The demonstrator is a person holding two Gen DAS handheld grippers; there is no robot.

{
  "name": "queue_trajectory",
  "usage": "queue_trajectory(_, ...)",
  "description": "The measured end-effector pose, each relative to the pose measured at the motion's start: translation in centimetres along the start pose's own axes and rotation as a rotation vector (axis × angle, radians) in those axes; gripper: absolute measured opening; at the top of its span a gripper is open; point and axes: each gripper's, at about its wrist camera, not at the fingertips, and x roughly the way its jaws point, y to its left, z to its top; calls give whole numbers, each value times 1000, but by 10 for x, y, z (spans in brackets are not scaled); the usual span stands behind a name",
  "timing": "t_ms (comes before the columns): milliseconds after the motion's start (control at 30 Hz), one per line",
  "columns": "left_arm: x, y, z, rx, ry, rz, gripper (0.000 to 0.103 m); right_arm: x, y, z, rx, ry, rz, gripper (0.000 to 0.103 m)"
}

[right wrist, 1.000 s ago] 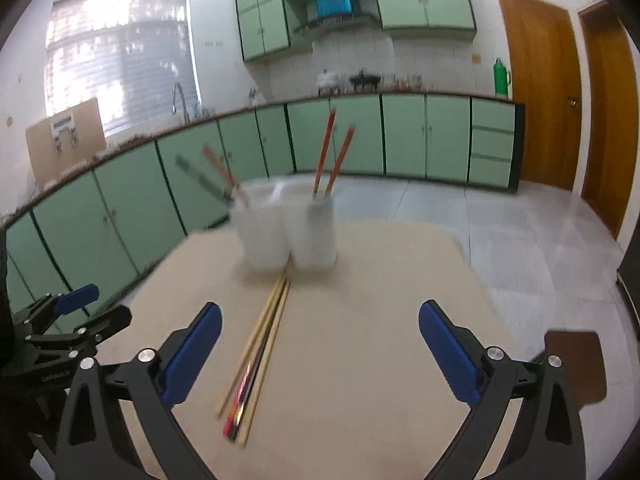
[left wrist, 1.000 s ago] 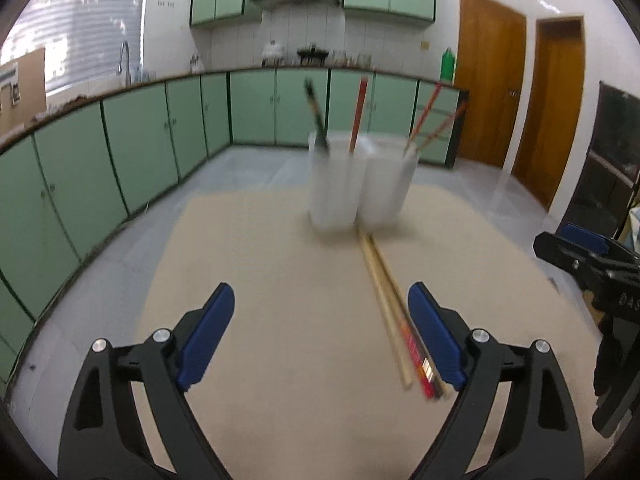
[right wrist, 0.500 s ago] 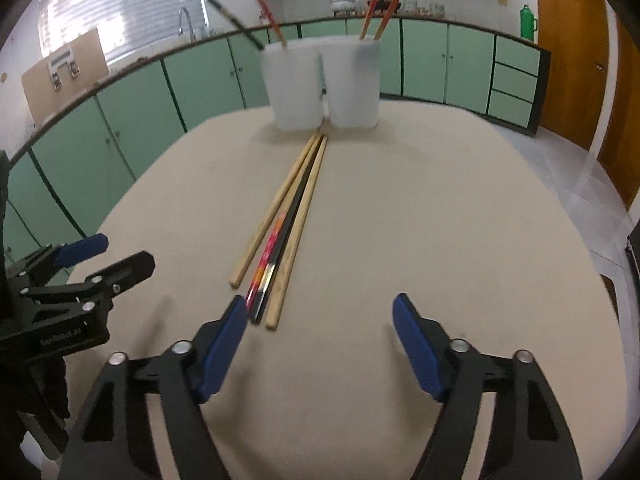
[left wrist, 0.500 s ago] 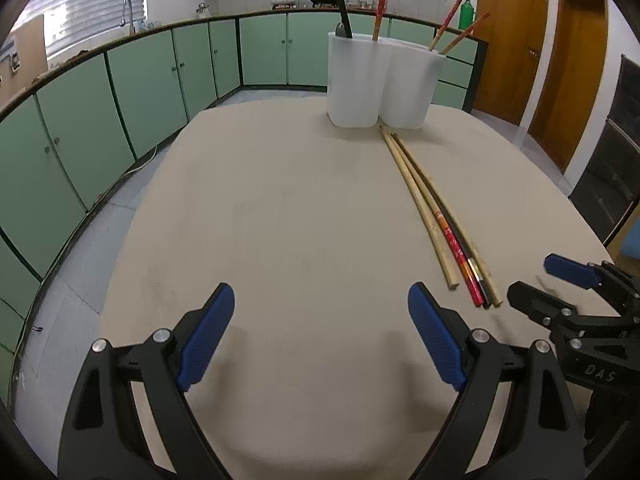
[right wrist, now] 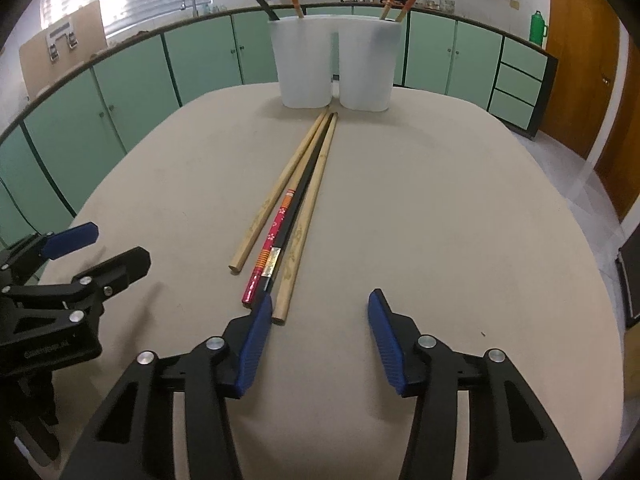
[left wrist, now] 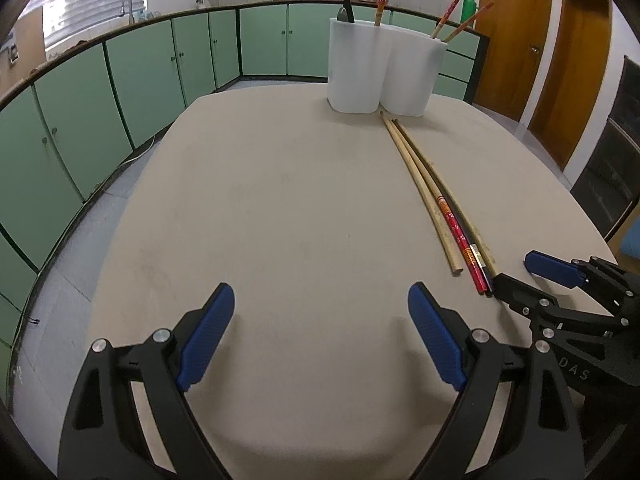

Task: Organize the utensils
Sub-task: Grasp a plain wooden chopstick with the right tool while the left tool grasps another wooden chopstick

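Note:
Several loose chopsticks lie in a bundle on the beige table [left wrist: 280, 200]: two wooden ones [right wrist: 308, 216], a red one [right wrist: 272, 248] and a black one [right wrist: 304, 188]. In the left wrist view the same bundle [left wrist: 420, 192] runs along the right side. Beyond it stands a white two-part holder [right wrist: 304, 64] [left wrist: 380, 76] with more chopsticks upright in it. My right gripper [right wrist: 320, 300] is closing; the bundle's near ends lie at its left fingertip and no pad presses on them. My left gripper [left wrist: 320, 296] stands wide open over bare table, left of the bundle.
Each gripper shows in the other's view: the right gripper [left wrist: 528, 276] at the bundle's near end, the left gripper [right wrist: 108, 248] at the table's left edge. Green cabinets [left wrist: 140, 80] ring the room, and wooden doors [left wrist: 508, 40] stand at the right.
Both grippers have sunk and tipped down toward the table. The right jaws have narrowed from wide open, and the chopsticks' near ends now lie at its left fingertip.

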Motion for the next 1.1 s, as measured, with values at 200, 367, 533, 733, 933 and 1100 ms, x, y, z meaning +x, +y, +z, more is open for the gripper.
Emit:
queue_trajectory(200, 3, -1, 3, -4, 7, 1, 86, -1, 0, -1, 3, -4, 12, 29)
queue_trajectory(367, 6, -6, 5, 2, 10, -8, 86, 0, 1, 0, -1, -5, 44, 8)
queue_trajectory(533, 11, -23, 8, 39, 18, -28, 86, -2, -8, -1, 22, -9, 40, 7)
queue_trajectory(733, 18, -46, 8, 70, 38, -62, 86, -4, -36, -1, 63, -16, 13, 7)
queue_trajectory(933, 27, -61, 15, 92, 35, -51, 86, -3, -53, -3, 95, -18, 23, 7)
queue_trajectory(1100, 37, -61, 21, 79, 53, -35, 82, -2, -52, -1, 92, -16, 29, 7)
